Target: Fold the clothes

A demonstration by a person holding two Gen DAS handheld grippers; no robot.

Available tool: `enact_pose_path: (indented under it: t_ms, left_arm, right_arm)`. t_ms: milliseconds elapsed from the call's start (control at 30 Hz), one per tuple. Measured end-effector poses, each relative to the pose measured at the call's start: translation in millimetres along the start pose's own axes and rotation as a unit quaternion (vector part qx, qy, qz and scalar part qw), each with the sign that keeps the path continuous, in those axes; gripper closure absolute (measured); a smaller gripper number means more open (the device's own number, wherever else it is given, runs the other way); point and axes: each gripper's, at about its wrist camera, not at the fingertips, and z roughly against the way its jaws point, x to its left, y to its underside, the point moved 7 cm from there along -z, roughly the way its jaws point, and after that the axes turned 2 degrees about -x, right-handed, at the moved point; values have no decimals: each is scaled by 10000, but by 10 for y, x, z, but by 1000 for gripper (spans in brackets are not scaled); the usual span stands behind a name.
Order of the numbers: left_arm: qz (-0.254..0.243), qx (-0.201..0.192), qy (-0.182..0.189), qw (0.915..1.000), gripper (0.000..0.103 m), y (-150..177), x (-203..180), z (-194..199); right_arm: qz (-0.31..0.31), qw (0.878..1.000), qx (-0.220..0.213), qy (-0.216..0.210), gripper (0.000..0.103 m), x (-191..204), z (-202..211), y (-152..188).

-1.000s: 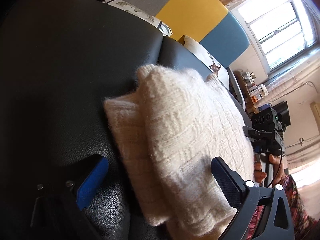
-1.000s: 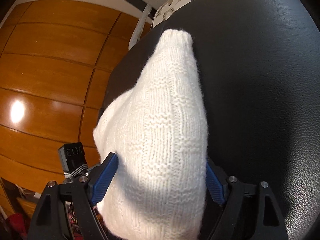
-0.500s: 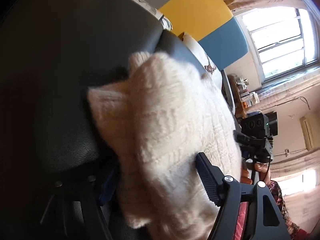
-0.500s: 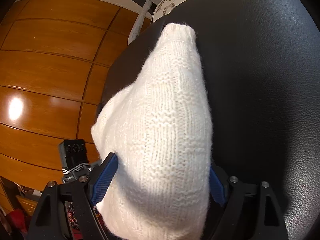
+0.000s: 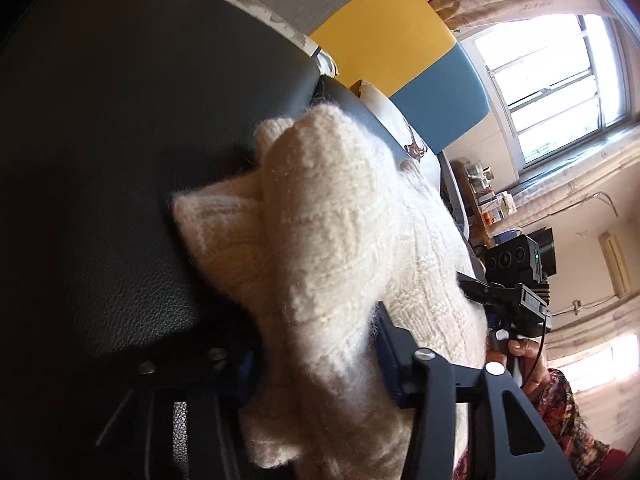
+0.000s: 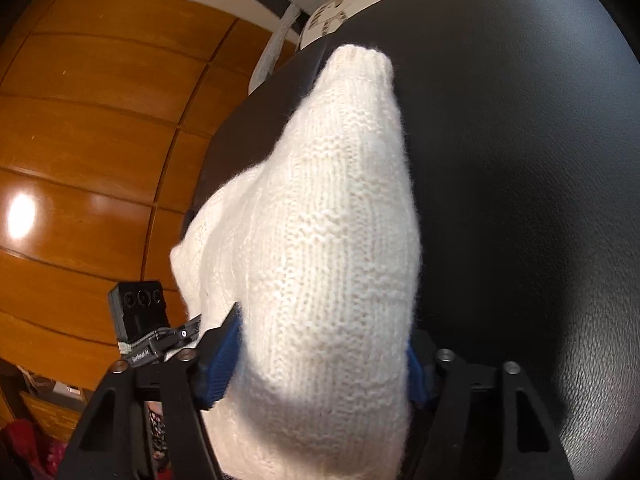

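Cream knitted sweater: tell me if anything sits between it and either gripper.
Nothing visible does. The cream knitted sweater lies directly between the right gripper fingers and the left gripper fingers, on the black leather cushion.

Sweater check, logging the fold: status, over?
Left gripper, right gripper: jaws shut on sweater. Sweater bunched on black leather seat. Nothing in the way.

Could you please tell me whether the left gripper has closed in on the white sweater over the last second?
Yes. The left gripper has advanced onto the white sweater lying on the black cushion, and its fingers now clamp the fabric.
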Motion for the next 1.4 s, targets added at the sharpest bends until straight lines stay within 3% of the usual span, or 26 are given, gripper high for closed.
enact_pose_path:
  t_ms: [167, 300, 567, 800, 967, 1100, 1233, 1400]
  left_arm:
    - [-576, -331, -520, 9964, 66, 9, -146, 114]
    - [-605, -428, -520, 9959, 69, 51, -130, 250]
    - [-585, -799, -515, 9937, 70, 92, -152, 681]
    - [-534, -1548, -583, 9848, 70, -229, -149, 1418]
    - [-392, -2091, -880, 9731, 70, -573, 47, 2011]
    - [-299, -2427, -1404, 9594, 70, -910, 393, 2373]
    - [28, -2605, -1885, 9469, 70, -1181, 960, 2485]
    - [436, -2564, -2377, 9359, 70, -1410, 1675, 2368]
  right_arm:
    - [379, 9985, -207, 341, 50, 232, 54, 62]
    - [521, 9973, -378, 361, 52, 400, 116, 137]
    - [1182, 9918, -472, 114, 54, 960, 249, 134]
    - [1853, 9815, -404, -278, 54, 1773, 83, -167]
    - [2139, 9743, -291, -642, 54, 2379, -342, -513]
    - [2367, 9670, -91, -941, 54, 2793, -940, -817]
    - [2517, 9620, 214, -1037, 54, 2985, -1701, -1074]
    - [2435, 9640, 527, -934, 54, 2916, -2655, -1316]
